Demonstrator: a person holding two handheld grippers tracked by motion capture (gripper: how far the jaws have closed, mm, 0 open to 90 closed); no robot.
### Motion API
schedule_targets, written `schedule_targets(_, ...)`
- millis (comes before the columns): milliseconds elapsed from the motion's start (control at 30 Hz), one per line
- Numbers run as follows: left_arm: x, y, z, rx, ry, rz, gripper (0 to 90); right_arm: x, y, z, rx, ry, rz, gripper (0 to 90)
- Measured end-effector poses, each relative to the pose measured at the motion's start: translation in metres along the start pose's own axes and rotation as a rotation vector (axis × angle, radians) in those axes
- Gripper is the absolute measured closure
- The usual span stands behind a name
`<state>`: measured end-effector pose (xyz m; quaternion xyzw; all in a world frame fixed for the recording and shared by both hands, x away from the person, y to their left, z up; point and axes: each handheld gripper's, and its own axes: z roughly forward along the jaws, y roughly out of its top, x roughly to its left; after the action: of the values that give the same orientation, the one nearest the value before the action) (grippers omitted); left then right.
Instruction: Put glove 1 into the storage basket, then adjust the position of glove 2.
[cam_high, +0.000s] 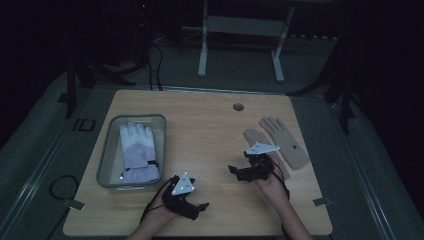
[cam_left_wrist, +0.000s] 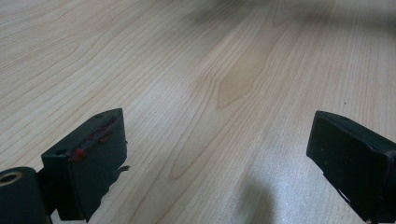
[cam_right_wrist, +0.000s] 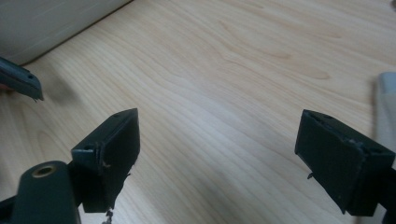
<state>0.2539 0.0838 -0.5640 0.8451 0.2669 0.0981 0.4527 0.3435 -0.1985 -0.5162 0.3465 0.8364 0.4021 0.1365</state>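
A white and lavender winter glove (cam_high: 136, 150) lies in a clear plastic bin (cam_high: 105, 155) at the table's left. Two tan gloves lie flat at the right: one (cam_high: 286, 141) in full view, the other (cam_high: 254, 136) partly under my right gripper's grey plate. My right gripper (cam_high: 239, 162) points left just beside them, its jaws wide apart over bare wood (cam_right_wrist: 217, 149). Near the front edge my left gripper (cam_high: 199, 209) points right, open as well, with only wood between its fingers (cam_left_wrist: 217, 154). One jaw tip of the left gripper (cam_right_wrist: 18, 81) shows in the right gripper view.
The wooden table (cam_high: 210, 130) has a round cable hole (cam_high: 238, 107) at its back. White desk legs (cam_high: 202, 50) stand on the floor beyond, and cables (cam_high: 155, 65) trail there. A pale corner (cam_right_wrist: 387, 102) shows at the right gripper view's edge.
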Motion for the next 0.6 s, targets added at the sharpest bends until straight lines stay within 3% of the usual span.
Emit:
schedule_targets(233,0.001,0.000,-0.002,-0.012,0.002,-0.005,5.2,-0.009,0.003,-0.015,-0.017,0.008,-0.040,12.6)
schedule_targets(300,0.001,0.000,-0.001,-0.011,0.002,-0.001,5.2,-0.012,0.005,-0.018,-0.023,0.014,-0.033,12.3)
schedule_targets(333,0.001,-0.001,-0.002,-0.010,0.001,0.003,5.2,-0.018,0.007,-0.024,-0.033,0.018,0.006,12.2)
schedule_targets(467,0.000,0.000,-0.001,-0.014,0.009,0.016,5.2,-0.031,0.011,-0.034,-0.057,0.030,0.039,12.3)
schedule_targets(567,-0.001,0.000,-0.001,-0.011,0.011,0.024,5.2,-0.038,0.012,-0.038,-0.053,0.005,0.025,13.2)
schedule_targets(600,-0.001,-0.001,-0.001,-0.013,0.014,0.022,5.2,-0.045,0.012,-0.041,-0.042,-0.024,0.020,13.3)
